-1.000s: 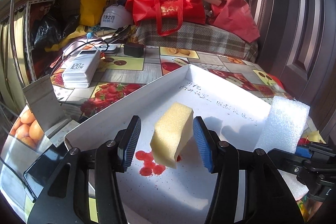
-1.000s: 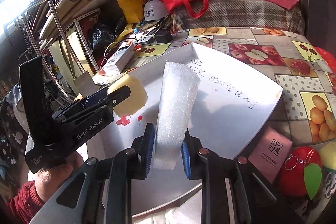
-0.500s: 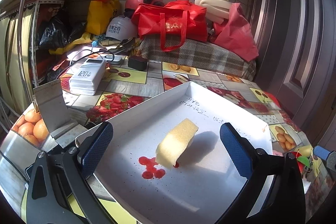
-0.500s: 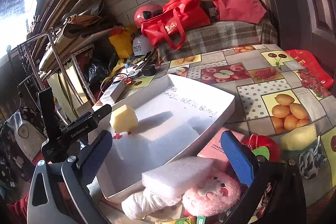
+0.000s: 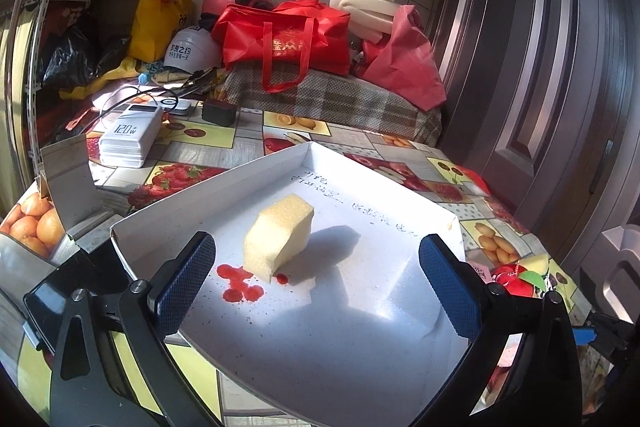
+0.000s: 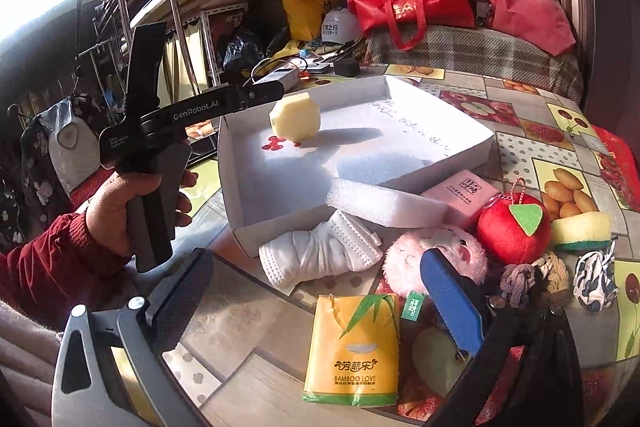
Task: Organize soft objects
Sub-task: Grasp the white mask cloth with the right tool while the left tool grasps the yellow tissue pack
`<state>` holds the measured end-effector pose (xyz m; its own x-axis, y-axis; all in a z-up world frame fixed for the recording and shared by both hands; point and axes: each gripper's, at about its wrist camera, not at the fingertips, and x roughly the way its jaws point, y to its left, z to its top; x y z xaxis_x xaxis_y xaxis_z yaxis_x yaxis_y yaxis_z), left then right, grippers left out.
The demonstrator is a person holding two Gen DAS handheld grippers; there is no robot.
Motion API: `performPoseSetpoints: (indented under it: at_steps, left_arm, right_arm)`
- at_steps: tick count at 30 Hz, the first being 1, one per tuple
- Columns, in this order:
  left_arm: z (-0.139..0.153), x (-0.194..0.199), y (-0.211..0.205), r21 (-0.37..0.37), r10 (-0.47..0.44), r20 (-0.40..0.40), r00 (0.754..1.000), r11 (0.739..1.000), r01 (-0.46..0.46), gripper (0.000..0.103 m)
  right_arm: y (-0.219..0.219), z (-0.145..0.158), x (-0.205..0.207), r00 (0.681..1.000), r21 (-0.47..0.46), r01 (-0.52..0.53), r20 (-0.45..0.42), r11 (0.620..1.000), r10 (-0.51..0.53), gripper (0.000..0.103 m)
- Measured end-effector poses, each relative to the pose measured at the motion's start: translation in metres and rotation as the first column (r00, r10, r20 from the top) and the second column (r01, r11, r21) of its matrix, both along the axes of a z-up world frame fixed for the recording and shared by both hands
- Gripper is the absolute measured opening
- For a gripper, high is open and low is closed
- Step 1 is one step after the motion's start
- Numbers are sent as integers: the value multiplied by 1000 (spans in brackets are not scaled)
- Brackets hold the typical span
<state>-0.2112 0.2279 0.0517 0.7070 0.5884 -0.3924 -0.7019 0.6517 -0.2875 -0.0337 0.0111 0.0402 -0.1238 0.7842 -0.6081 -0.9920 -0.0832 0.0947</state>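
Observation:
A yellow sponge (image 5: 280,235) lies in the white tray (image 5: 208,195) beside red spots. My left gripper (image 5: 317,247) stands wide open just short of it, with nothing between the fingers. A white foam block (image 6: 384,201) rests on the tray's (image 6: 460,155) near rim, partly inside. My right gripper (image 6: 316,267) is open and empty above a pile of soft things: a white folded mask (image 6: 320,255), a pink plush (image 6: 436,251), a red plush apple (image 6: 508,227) and a yellow-green sponge (image 6: 580,227).
A yellow tissue pack (image 6: 354,347), a pink pack (image 6: 460,193) and knotted ropes (image 6: 532,275) lie near the right gripper. A white power bank (image 5: 128,139) and red bags (image 5: 288,39) sit beyond the tray. A hand (image 6: 132,199) in a red sleeve holds the left gripper.
Both grippers opened wide. The yellow sponge was let go and now lies in the tray. The white foam block was let go at the tray's near rim, and the right gripper drew back.

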Motion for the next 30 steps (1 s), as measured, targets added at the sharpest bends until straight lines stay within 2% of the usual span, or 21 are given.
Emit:
performPoseSetpoints:
  at_steps: [3,11,13,14,16,17,20,23,26,28,30]
  left_arm:
    - [-1,0,0,0,-2,1,1000,1000,2,103]
    - [-2,1,1,0,-18,1,1000,1000,18,103]
    - [-2,1,0,-1,-17,1,1000,1000,17,103]
    - [-2,1,0,-1,-18,1,1000,1000,18,103]
    - [-2,1,0,1,-19,0,1000,1000,19,103]
    - [-2,2,0,3,-20,0,1000,1000,20,103]
    - [0,1,-2,16,-34,9,999,999,33,103]
    - [3,1,-9,36,-84,21,996,996,83,103]
    - [8,3,-26,44,-214,45,976,976,212,103]
    - [12,10,-46,40,-329,41,943,944,328,103]
    - [13,22,-71,27,-452,14,892,892,452,102]
  right_arm:
    - [21,-12,-12,999,-46,-33,36,998,35,103]
    - [62,-37,-30,982,-144,-12,183,990,38,103]
    - [65,-46,-40,974,-181,-38,215,983,77,94]
    - [64,-49,-46,968,-199,-66,225,978,111,80]
    - [55,-47,-56,957,-188,-101,251,977,147,74]
    - [50,-45,-59,953,-176,-112,260,978,156,67]
    - [28,-30,-56,961,-108,-113,242,988,137,65]
    - [-6,-1,-35,981,17,-56,186,998,52,65]
    - [-43,24,9,989,138,107,87,985,-120,65]
    - [-64,29,40,970,169,232,33,958,-240,65]
    - [-80,28,67,942,167,334,-14,928,-336,65]
